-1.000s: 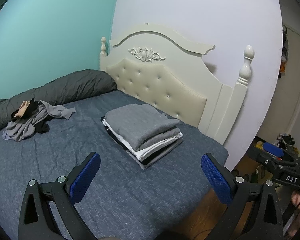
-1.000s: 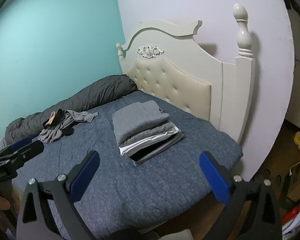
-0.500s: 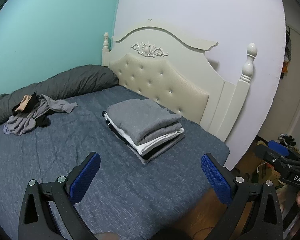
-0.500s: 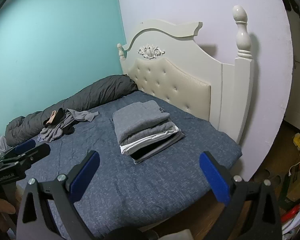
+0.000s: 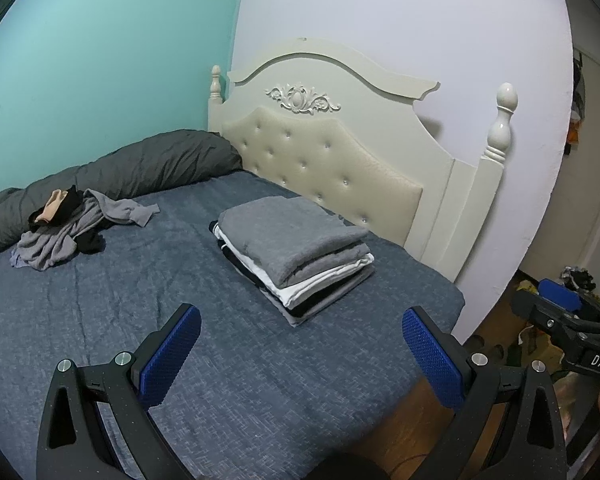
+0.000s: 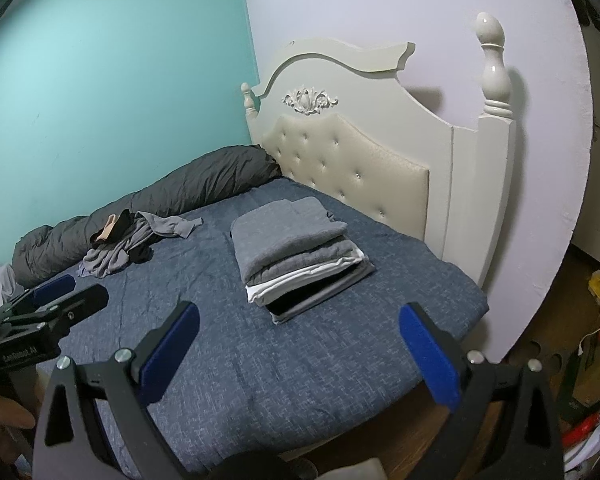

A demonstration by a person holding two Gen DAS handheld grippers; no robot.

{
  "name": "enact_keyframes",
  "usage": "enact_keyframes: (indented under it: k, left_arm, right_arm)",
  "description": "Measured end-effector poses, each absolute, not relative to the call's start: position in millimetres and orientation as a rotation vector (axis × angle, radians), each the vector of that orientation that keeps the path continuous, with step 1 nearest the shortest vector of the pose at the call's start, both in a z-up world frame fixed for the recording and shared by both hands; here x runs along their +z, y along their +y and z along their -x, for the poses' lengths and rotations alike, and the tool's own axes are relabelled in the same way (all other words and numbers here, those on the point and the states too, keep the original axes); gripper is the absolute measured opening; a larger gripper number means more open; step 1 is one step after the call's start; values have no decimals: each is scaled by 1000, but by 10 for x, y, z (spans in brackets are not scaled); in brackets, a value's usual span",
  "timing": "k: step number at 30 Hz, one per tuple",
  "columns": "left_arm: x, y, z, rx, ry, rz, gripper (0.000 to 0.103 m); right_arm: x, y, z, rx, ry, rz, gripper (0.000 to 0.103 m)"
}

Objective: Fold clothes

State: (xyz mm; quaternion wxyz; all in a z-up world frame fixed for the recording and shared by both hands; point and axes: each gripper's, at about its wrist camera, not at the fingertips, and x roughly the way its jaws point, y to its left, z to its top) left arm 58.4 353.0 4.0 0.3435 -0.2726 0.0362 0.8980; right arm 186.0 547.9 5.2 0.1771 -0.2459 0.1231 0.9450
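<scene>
Left jaws: I see my left gripper (image 5: 300, 344) with its blue-padded jaws spread wide apart and holding nothing, hanging over the near part of the bed.
Right jaws: my right gripper (image 6: 298, 340) is likewise spread wide and empty, over the near right part of the bed; in the left wrist view it shows at the far right edge, off the mattress.
Folded work: a neat stack of folded grey, white and black garments (image 5: 294, 252) sits on the blue-grey textured bedspread (image 5: 140, 300), just ahead of both pairs of jaws and toward the headboard side.
Task's thing: a loose heap of unfolded grey and black clothes (image 5: 66, 232), with a peach-coloured piece on top, lies at the far left of the bed, touching the rolled dark grey duvet (image 5: 140, 168) along the teal wall.
Relation to jaws: the heap is well apart from both grippers, further left and farther than the stack; nothing lies between them but bare bedspread.
Step in hand: I judge I am between garments, one pile done and the next not yet picked.
Next move: I would carry the left jaws far left to the heap, pinch a single grey piece at an edge, and drag it onto open bedspread to spread flat.
Surroundings: a cream tufted headboard (image 6: 352, 176) stands behind the stack.
</scene>
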Motion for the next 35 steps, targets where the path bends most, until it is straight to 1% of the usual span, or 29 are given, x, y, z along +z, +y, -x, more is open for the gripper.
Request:
enact_keyframes:
  k: [35]
  left_arm:
    - [28,3518,-618,2329,88,703,102]
  right_arm:
    - [-7,5490,-1856,2663,368,706,100]
